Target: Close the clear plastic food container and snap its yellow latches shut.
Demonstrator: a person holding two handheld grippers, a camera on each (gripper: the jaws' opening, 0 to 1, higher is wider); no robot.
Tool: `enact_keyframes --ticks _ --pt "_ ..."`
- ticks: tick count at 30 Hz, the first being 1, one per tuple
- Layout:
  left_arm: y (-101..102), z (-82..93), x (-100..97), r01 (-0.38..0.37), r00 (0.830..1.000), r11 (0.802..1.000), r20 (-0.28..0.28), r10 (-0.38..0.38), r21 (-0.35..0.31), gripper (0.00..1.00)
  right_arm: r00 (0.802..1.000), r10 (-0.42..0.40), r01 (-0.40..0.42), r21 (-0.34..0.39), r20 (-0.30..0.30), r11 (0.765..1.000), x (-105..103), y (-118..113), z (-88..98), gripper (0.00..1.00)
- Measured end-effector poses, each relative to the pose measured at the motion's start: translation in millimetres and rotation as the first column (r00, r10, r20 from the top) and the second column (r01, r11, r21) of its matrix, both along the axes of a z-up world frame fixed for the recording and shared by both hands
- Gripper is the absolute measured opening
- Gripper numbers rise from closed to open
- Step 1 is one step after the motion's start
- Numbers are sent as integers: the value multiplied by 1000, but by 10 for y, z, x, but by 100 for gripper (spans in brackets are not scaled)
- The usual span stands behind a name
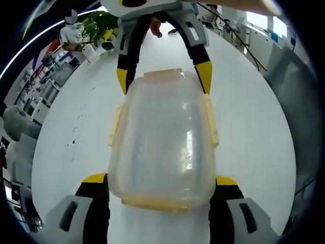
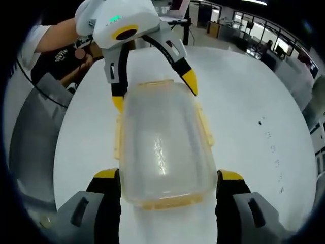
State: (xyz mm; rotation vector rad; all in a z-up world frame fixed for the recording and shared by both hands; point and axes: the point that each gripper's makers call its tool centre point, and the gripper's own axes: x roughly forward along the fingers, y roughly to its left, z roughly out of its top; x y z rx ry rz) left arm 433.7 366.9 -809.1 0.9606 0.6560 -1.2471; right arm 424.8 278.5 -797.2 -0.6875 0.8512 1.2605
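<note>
Clear plastic is catching the room light where the food container (image 1: 163, 145) is lying upside-down-looking on the white table (image 1: 254, 132), its domed body up and its yellow latches (image 1: 210, 121) lining the long sides and both ends. In my left gripper view it is sitting lengthwise between my two jaws, and I am straddling its near end with my left gripper (image 1: 162, 183), the yellow-tipped jaws standing wide apart on either side of the tub, just beside its walls; I cannot tell whether they are touching it. My right gripper (image 1: 163, 76) is coming in from the far end, its jaws also spread and flanking the far latch (image 1: 163, 74).

From my right gripper view the same container (image 2: 163, 147) is running away from me, my right gripper (image 2: 170, 178) bracketing the near corners with jaws apart, and my left gripper (image 2: 155, 89) is spanning the opposite end, one yellow tip by each far corner. Side latches (image 2: 205, 127) are lying flat along the rim; whether they are snapped I cannot tell.

Beyond the table, a green plant (image 1: 101, 25) is standing among clutter, and a person's arm (image 2: 56, 38) is reaching in behind the left gripper. Small dark specks (image 2: 269, 137) are dotting the tabletop.
</note>
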Motion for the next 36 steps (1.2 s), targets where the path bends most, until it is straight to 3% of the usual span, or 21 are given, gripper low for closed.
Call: enact_keyframes --ticks 11,12,13,14,19,26,31,33,36 --pt "-13 -7 3 -6 1000 1000 4 6 -18 78 1000 0 0 -2 -3 1000 6 3 -8 74" --pt "-15 -20 11 1 1000 1000 28 0 -12 78 1000 -1 1 -5 -4 1000 10 3 -10 74" --pt "34 -45 35 28 996 999 84 -31 39 78 1000 -1 1 -6 -4 1000 13 2 -11 75" --pt "15 -56 28 30 995 999 94 -33 34 79 1000 -2 2 -6 -4 1000 14 2 -11 75" --pt "20 -36 24 15 997 1000 78 -13 -26 79 1000 -12 12 -20 2 1000 16 9 -16 75" --pt "53 13 12 -1 995 998 101 8 -67 76 999 -49 50 -36 19 998 28 -6 -33 76" --pt "157 74 -28 -55 994 992 87 65 -116 79 995 -87 88 -19 50 996 63 -39 41 80" --pt "179 134 -79 -99 993 982 53 109 -164 77 992 -107 107 7 64 994 71 -35 107 79" --pt "156 321 -148 -177 983 944 -1 184 -279 77 987 -132 129 44 90 991 47 -35 222 78"
